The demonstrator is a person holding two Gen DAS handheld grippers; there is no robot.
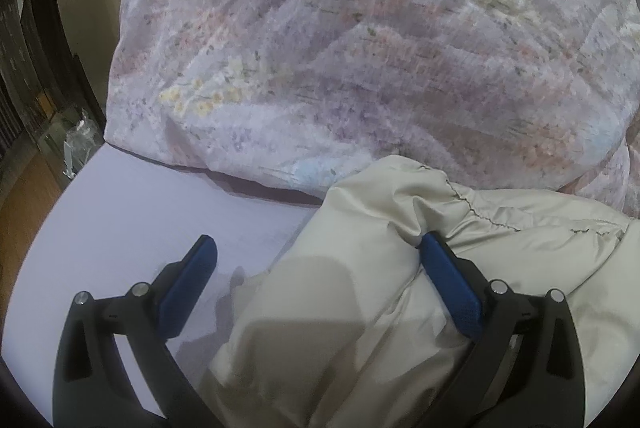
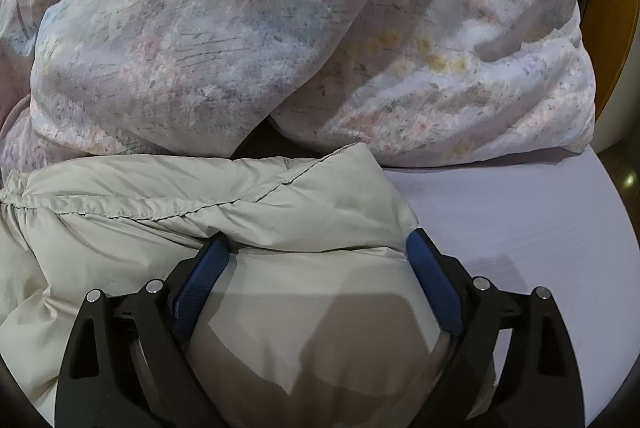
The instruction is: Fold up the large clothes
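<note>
No brand, label or readable writing is showing anywhere in either view. In the left wrist view, the left gripper (image 1: 316,252) is pointing down at a pale beige padded jacket (image 1: 400,308) that is lying on a lilac bed sheet (image 1: 120,212), just in front of a bundled floral duvet (image 1: 360,48) that is filling the upper part of the view. Its blue-padded fingers (image 1: 188,288) are standing wide apart: the one on the left is hovering over bare sheet beside the jacket's edge, while the one on the right is sitting against a fold of the jacket, and a puffed part of the jacket is lying between the two without being squeezed. In the right wrist view, the right gripper (image 2: 318,244) is likewise pointing down at the jacket (image 2: 200,204), which is lying directly in front of the duvet (image 2: 240,28), with the sheet (image 2: 520,228) running bare beside the jacket. The fingers (image 2: 434,284) are spread wide and straddling a bulging section of the jacket; both tips are lying against the fabric's folds, yet the fabric is not looking pinched, so the gripper is not clamping it.
</note>
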